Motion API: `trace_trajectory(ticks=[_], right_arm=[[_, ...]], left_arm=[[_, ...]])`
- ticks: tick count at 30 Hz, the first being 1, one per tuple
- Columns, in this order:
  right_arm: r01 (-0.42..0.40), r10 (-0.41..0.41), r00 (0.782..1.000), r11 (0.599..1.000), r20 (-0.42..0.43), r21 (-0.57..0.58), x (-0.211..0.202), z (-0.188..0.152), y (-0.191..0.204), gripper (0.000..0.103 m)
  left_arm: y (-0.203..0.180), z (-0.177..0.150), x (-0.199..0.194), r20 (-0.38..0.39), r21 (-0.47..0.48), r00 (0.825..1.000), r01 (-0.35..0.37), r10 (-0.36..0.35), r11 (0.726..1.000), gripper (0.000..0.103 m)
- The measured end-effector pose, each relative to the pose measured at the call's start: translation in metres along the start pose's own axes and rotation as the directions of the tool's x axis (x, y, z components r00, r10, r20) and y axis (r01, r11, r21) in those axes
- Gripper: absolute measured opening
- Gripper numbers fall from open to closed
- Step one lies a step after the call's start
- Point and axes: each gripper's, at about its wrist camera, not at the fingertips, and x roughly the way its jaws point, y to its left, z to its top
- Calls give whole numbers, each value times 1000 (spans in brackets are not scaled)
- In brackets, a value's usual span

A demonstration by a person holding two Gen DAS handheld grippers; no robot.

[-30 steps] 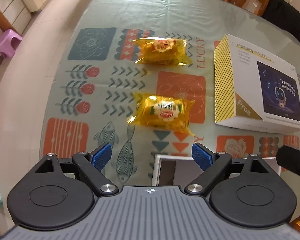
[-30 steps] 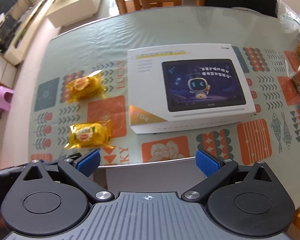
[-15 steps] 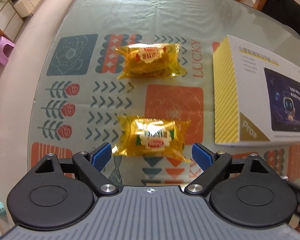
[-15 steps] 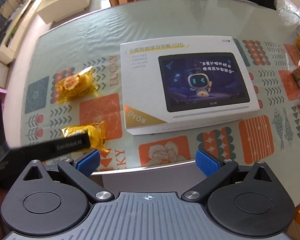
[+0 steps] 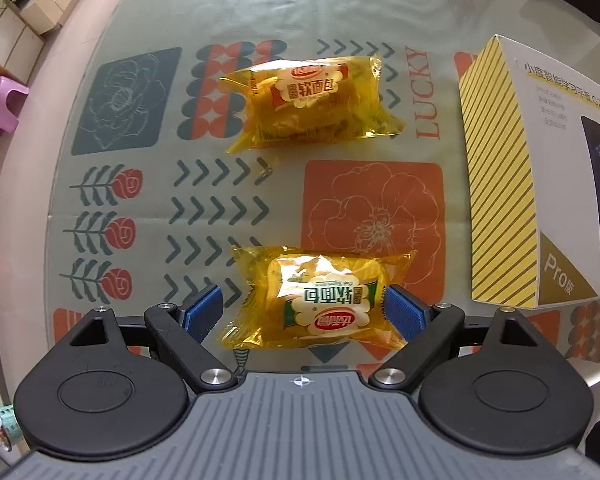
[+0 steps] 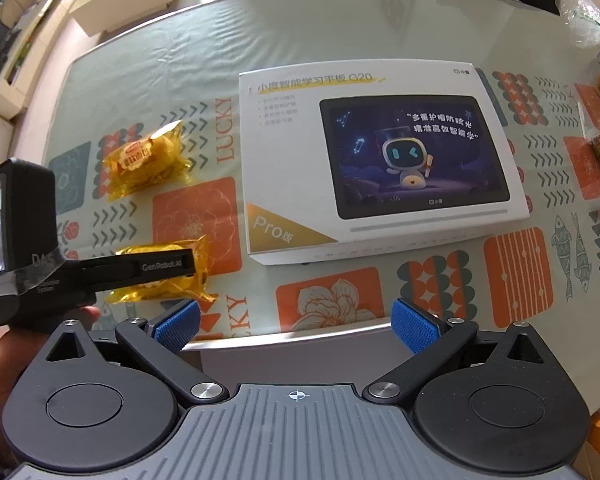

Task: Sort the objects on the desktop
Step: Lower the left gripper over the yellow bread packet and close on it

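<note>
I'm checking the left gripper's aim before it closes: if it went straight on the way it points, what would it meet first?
Most likely the nearer yellow bread packet, which already sits between the open left gripper fingers. Whether the pads touch its wrapper is unclear.

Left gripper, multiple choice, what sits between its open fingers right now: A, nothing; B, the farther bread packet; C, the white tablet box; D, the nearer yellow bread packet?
D: the left gripper has its blue pads on either side of the nearer bread packet, open, not yet closed.
</note>
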Motion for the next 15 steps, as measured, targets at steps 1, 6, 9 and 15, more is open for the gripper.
trace_trajectory(ticks=[1, 6, 9, 15], right_arm=[[-1, 1, 1000, 1000, 0, 0, 0, 0, 0, 103], [-6, 6, 1000, 1000, -2, 2, 1, 0, 0, 103], [-8, 8, 1000, 1000, -3, 3, 2, -1, 0, 103], [-14, 14, 1000, 1000, -6, 6, 3, -1, 1, 103]], left_arm=[[-1, 0, 1, 0, 7, 1000, -2, 2, 1000, 103], [-9, 0, -1, -5, 42, 999, -34, 34, 999, 103], [-14, 0, -7, -2, 68, 998, -56, 56, 996, 103], [-19, 3, 2, -23, 79, 996, -90, 92, 993, 103]])
